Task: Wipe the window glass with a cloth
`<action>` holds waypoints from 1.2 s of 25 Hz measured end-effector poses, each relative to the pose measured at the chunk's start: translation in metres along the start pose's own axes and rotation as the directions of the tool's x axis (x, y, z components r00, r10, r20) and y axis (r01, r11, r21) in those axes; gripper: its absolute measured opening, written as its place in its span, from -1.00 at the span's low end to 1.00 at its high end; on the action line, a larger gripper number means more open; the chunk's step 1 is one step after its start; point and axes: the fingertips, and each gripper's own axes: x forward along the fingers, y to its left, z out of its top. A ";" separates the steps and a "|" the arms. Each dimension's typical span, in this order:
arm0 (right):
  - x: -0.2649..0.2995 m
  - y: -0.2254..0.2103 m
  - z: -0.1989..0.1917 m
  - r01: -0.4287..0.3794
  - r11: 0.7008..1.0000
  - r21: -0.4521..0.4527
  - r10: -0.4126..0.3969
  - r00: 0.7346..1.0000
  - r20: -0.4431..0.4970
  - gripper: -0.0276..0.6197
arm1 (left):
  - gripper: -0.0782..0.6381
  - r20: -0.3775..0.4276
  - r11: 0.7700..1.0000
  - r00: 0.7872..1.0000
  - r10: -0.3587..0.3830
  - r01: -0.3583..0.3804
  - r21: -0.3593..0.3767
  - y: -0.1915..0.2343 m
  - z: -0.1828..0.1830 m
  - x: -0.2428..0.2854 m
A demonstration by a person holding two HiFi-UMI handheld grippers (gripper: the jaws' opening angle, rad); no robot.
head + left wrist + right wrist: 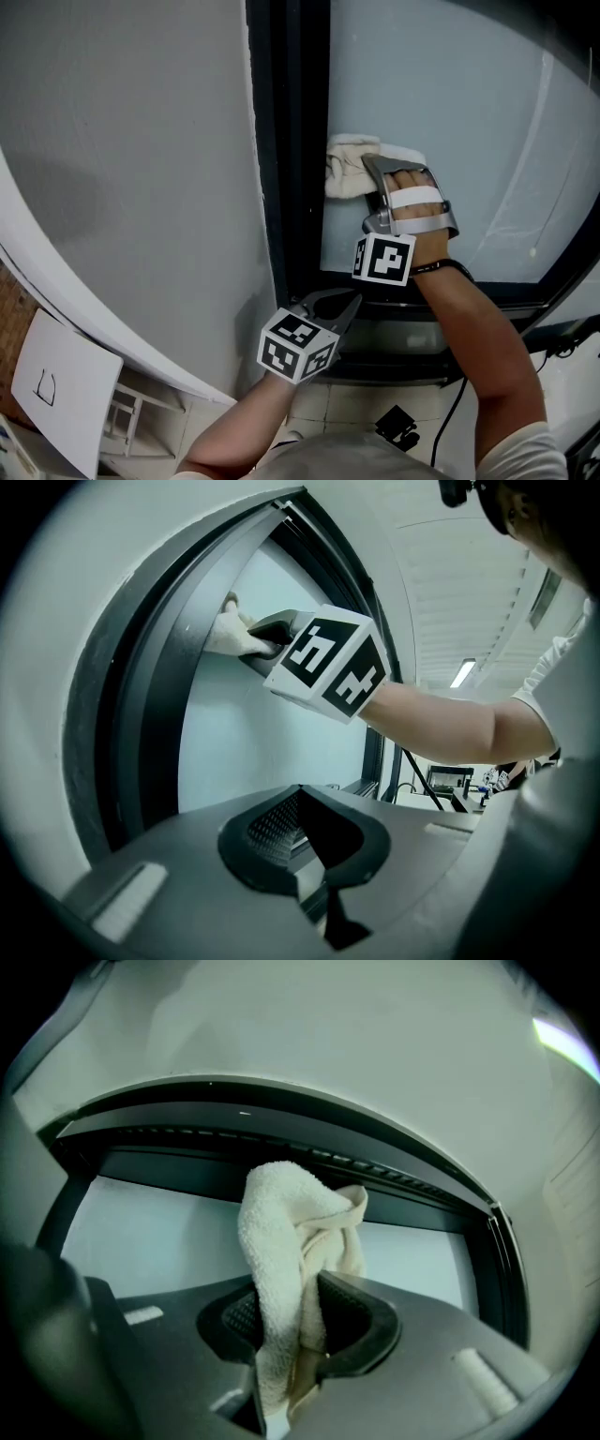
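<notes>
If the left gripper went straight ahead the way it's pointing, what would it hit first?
Probably the window glass, low near the dark frame; depth is hard to judge.

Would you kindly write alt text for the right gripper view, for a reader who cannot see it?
The right gripper is shut on a white cloth, held up before the window glass and its dark frame.

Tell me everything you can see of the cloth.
The cloth is a small off-white towel, looped terry by its look, bunched and folded rather than spread. The right gripper is shut on one end, so a crumpled wad sticks out past the jaws. That wad appears pressed against the window glass near the pane's left edge, next to the dark frame.
</notes>
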 end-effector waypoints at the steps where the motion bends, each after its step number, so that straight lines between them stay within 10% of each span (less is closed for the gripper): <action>1: -0.001 0.003 0.001 -0.003 1.000 0.004 0.003 1.000 0.002 -0.56 | -0.74 -0.002 1.000 1.000 0.002 -0.002 -0.002 0.001 -0.001 0.000; 30: -0.023 0.082 0.011 -0.111 0.993 0.039 0.110 0.994 0.020 -0.56 | -0.73 -0.016 0.999 0.999 0.030 -0.031 -0.037 0.015 -0.016 -0.004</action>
